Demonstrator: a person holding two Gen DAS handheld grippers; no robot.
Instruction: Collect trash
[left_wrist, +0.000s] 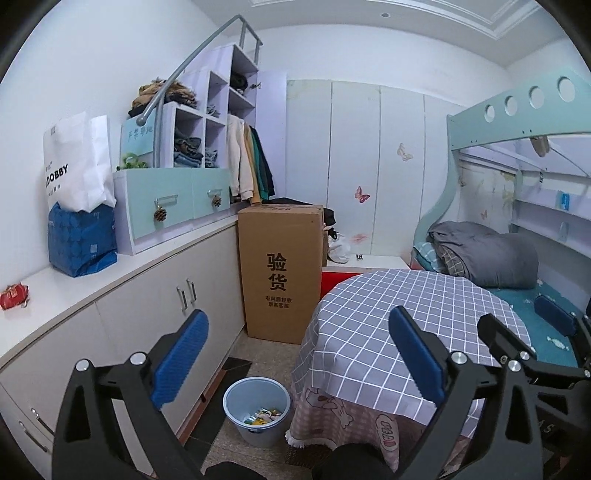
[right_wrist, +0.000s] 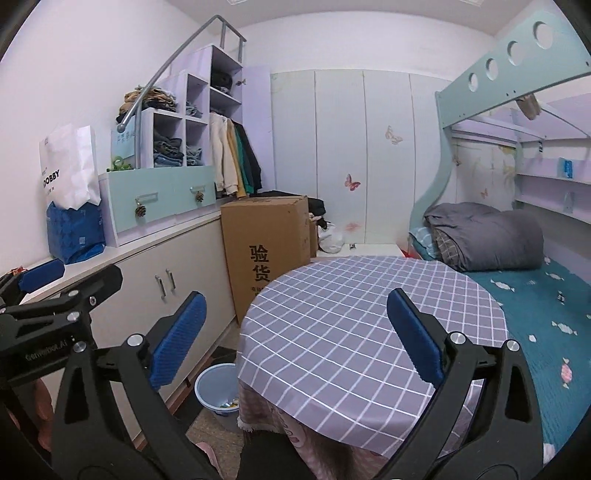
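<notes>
Two hand-held grippers (left_wrist: 299, 354) (right_wrist: 295, 336) spread wide, empty, blue bin (left_wrist: 256, 410) below, between pads.

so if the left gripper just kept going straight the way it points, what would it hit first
Likely the tall brown cardboard box beside the round table with the grey checked cloth. The open left gripper holds nothing, and its right finger may graze the table edge first; depth is unclear.

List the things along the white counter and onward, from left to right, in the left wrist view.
Red wrapper → blue bag with a white paper bag standing in it → green drawers → cardboard box → round table with checked cloth → folded grey quilt on the bed.
</notes>
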